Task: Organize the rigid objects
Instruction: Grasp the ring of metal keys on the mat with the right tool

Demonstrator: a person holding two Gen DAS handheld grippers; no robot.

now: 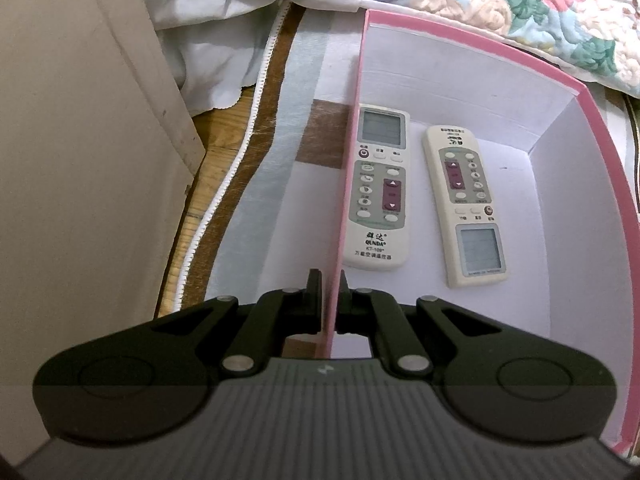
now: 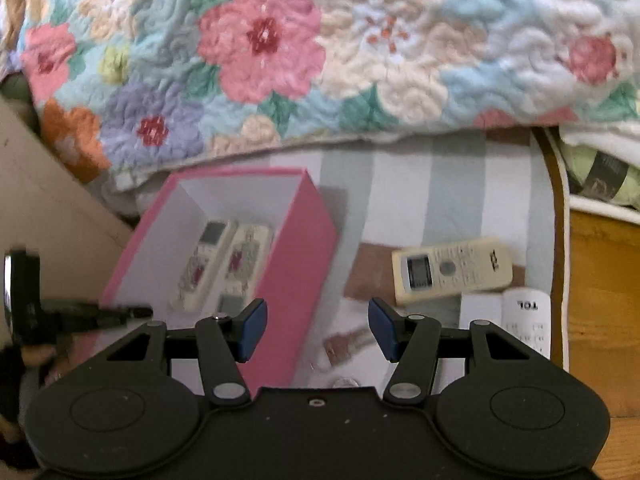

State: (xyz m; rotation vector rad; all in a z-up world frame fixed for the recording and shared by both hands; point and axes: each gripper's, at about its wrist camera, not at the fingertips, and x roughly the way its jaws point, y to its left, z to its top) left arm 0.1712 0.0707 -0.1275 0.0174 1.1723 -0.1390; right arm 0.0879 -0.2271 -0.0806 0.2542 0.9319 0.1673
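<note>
Remotes: two already in the pink box [image 1: 460, 40], two more out on the striped cloth [image 2: 420, 184]. Left claw [image 1: 330, 300] is clamped on the box's near side wall, one finger outside and one inside, the thin pink-edged wall pinched between them. Just past it on the white box floor lies the QUNDA remote [image 1: 378, 188], screen end away from the claw, tight against that gripped wall. Beside it, slightly apart and angled, is the second remote [image 1: 468, 204], flipped the other way with its screen end nearest the claw. Right claw [image 2: 318, 330] is open, blue pads [image 2: 252, 330] well apart, nothing between them; it hangs above the cloth just right of the box. Beyond its right finger a cream remote [image 2: 452, 270] lies crosswise on the cloth, screen to the left. Touching or nearly touching its lower right edge is a white TCL remote [image 2: 520, 320], partly hidden behind the claw's linkage. Floral quilt [image 2: 280, 60] bunched up behind the box. Right-wrist view is a bit blurred.
</note>
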